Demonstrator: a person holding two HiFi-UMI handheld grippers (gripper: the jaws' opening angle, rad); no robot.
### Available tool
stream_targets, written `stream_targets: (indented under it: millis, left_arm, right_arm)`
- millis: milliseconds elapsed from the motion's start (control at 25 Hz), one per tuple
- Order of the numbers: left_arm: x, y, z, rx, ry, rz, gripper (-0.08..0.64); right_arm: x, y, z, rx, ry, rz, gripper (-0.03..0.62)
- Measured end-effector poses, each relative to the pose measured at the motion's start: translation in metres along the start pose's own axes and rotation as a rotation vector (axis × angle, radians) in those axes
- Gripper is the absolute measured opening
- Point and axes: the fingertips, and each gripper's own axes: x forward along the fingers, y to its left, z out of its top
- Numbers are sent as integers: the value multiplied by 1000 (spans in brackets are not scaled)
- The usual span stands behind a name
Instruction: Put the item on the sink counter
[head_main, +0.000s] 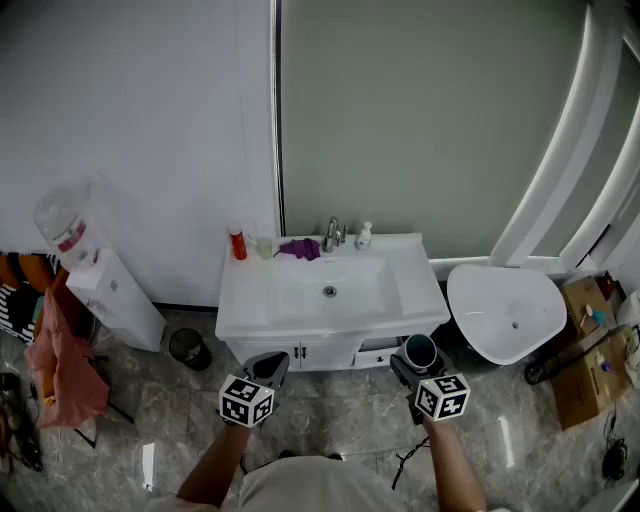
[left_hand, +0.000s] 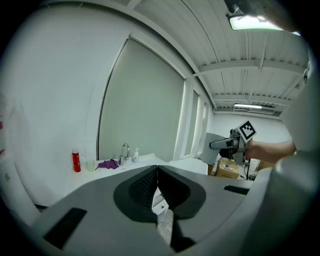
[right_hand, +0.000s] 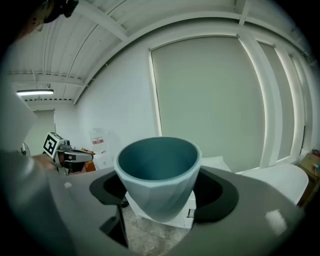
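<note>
Between my right tool's (head_main: 413, 366) jaws: blue cup (right_hand: 157, 170), clamped wide, mouth up, in the air just short of the table (head_main: 420, 300).
Left tool (left_hand: 157, 182): jaws together, empty.
Done: I have the cup in hand.
Left: I judge reaching over the table, setting it down, letting go.

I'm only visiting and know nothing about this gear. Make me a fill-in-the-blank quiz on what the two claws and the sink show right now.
1. The right claw grips a teal ____.
2. The left claw is shut and holds ____.
3. On the sink counter, the cloth beside the tap is coloured ____.
4. The bottle at the counter's left end is coloured ____.

Missing words: cup; nothing; purple; red.
</note>
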Motion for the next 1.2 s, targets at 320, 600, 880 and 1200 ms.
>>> stream_targets:
  millis: [320,600,880,1200]
  left_arm:
    - [0,-7,-3,-3,6,2,9]
    - [2,-9,-6,-6,17,10,8]
    - [18,-26,-9,-12,27,22,8]
    - [38,-49,-15,-42,29,53,8]
  right_arm:
    - [-4,-2,1,0,-7,2,396]
    - [-5,-8,1,20,-14,14,396]
    - [-9,-27,1,9,-9,34,396]
    - [-9,-54,-9,-39,27,65,396]
